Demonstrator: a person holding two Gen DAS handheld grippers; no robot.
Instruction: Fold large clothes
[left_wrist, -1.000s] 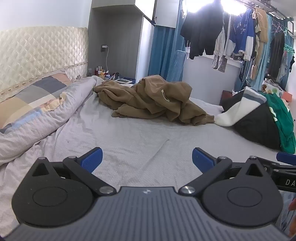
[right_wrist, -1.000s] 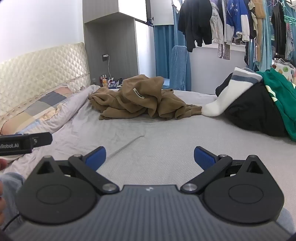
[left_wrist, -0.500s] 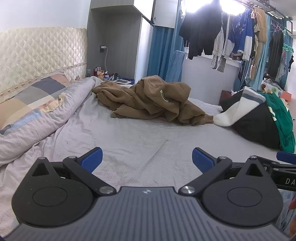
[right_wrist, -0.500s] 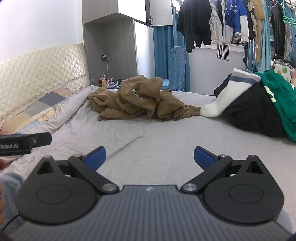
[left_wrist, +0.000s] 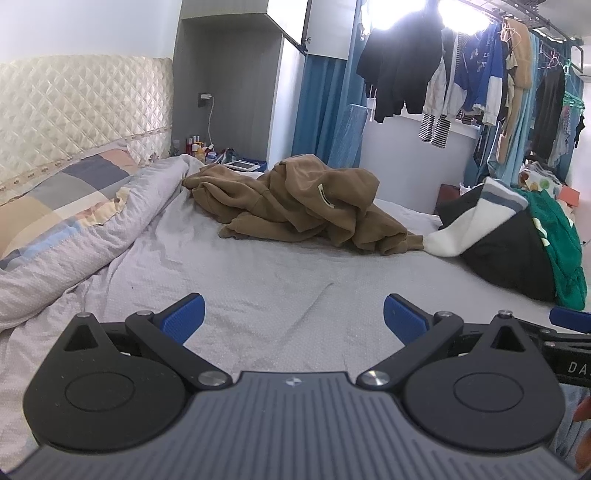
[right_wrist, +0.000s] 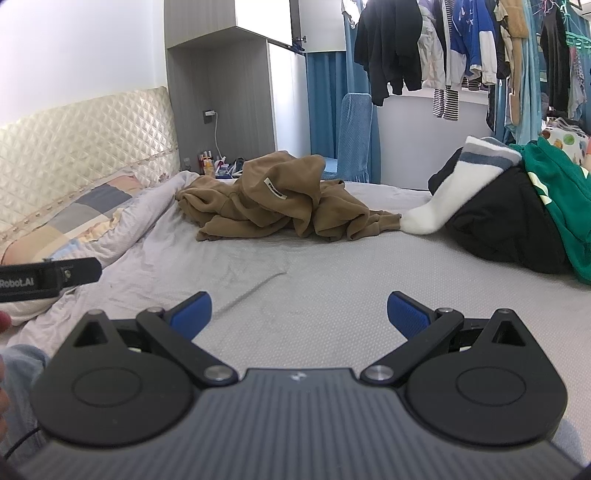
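The left gripper (left_wrist: 293, 314) has its jaws spread wide, ribbed blue pads (left_wrist: 183, 318) on black linkage arms, nothing between them. The right gripper (right_wrist: 298, 313) is spread the same way and also holds nothing. Both hover low over a pale grey bed sheet (left_wrist: 280, 280) with a fine dotted weave and one long shallow crease (right_wrist: 255, 290) running ahead of the jaws.

Farther up the bed lies the brown hoodie (left_wrist: 303, 205), a soft fleecy heap, crumpled, with a small white label (right_wrist: 274, 188) showing; its sleeves and hem are folded under and cannot be traced. Just to its right, touching its edge, sits a pile of black, white and grey clothing (left_wrist: 495, 229) with a green garment (left_wrist: 557, 236) draped on it, cut off by the frame edge.

On the left a rumpled quilt (left_wrist: 74, 254) and a patchwork pillow (left_wrist: 62, 195) rest against a quilted cream headboard (left_wrist: 74, 107). Hanging clothes (left_wrist: 461, 81) on a rail are partly washed out by window glare.

The sheet between grippers and hoodie is open and flat. A bit of the other gripper shows at each view's side edge.
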